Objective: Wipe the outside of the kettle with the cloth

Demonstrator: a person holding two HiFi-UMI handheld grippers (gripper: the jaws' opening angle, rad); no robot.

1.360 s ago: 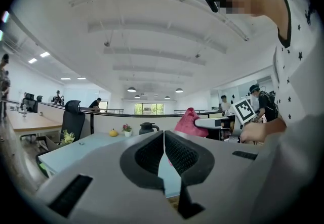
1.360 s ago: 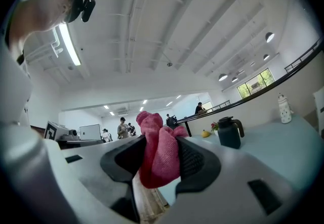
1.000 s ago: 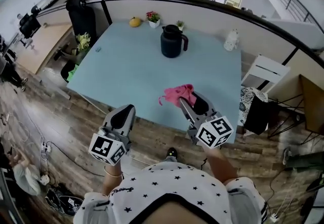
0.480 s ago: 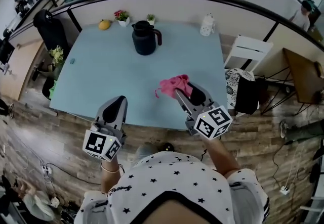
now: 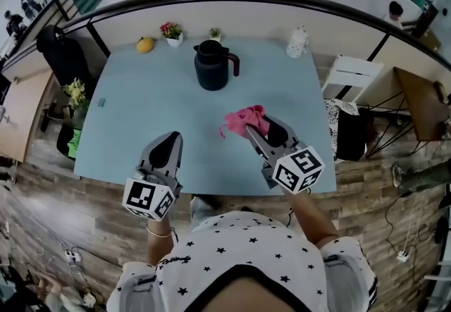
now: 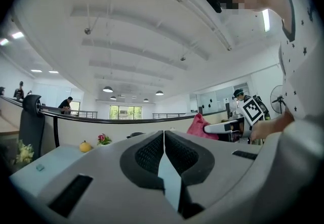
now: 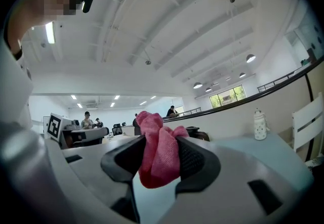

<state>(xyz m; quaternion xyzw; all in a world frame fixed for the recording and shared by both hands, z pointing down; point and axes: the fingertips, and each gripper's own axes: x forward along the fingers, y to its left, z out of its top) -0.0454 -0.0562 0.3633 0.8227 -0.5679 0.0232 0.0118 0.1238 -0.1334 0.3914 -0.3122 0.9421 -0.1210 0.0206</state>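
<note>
The pink cloth (image 7: 158, 153) is pinched between the jaws of the right gripper (image 7: 160, 160), bunched up and spilling out above the pads, held over the near part of the pale blue table (image 5: 141, 127). It looks soft, light and floppy, so I'd guess it needs pressing flat against the surface to wipe properly.

The left gripper (image 6: 163, 143) has its jaws pressed together on nothing, hanging near the table's front edge.

The kettle (image 5: 213, 65) stands upright on the far half of the table, dark, lid on, handle pointing to the right of the head view, well apart from both grippers. It looks stiff and smooth, probably slick. Under a wiping push it could slide or turn, and how heavy it is depends on what's inside, which I can't tell. The handle seems the sensible place for the free gripper to steady it.

The count: one kettle, one cloth, two grippers. Along the far edge there are also one yellow fruit (image 5: 145, 44), two small potted plants (image 5: 170, 30) and one white bottle (image 5: 297, 41).
</note>
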